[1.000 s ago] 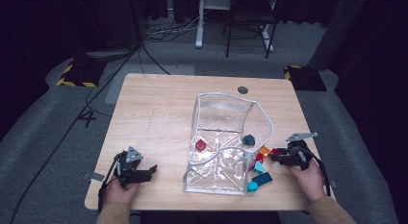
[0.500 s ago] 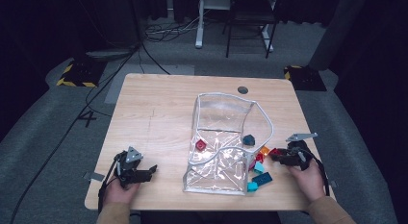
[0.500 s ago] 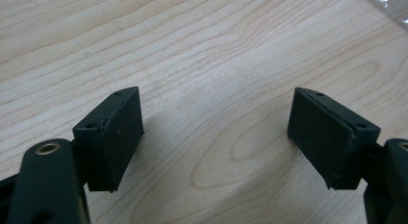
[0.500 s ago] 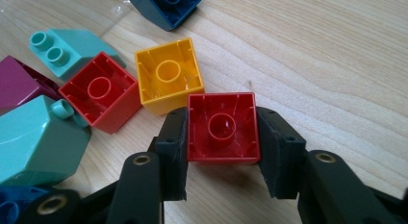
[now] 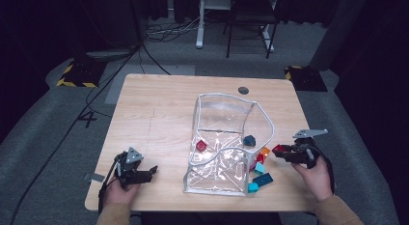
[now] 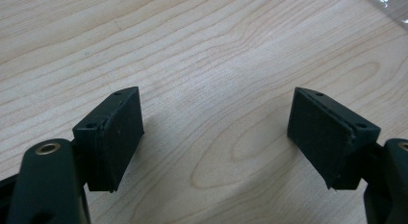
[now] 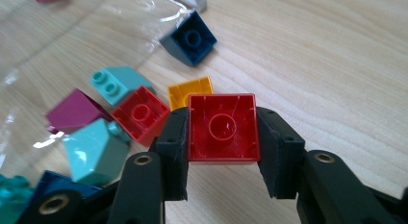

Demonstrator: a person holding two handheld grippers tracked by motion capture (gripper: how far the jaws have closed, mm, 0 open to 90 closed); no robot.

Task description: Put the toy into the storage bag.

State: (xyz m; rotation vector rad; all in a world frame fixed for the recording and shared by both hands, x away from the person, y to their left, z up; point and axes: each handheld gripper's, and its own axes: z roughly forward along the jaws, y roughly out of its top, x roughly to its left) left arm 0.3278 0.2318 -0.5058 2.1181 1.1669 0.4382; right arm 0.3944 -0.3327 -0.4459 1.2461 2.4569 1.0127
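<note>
Little has moved since the earlier frames: your right gripper (image 5: 281,151) sits at the same spot by the table's right edge, jaws clamped on a red brick (image 7: 222,128), hollow underside toward the camera. Outward from it: loose bricks just to its left, a yellow brick (image 7: 190,92), a second red brick (image 7: 139,113), a dark blue brick (image 7: 190,40). Beyond them lies the clear plastic bag (image 5: 223,138), its mouth to the left of your held brick, nearer this hand. Your left gripper (image 5: 148,173) rests well apart on bare wooden table (image 6: 202,56), jaws spread, empty.
</note>
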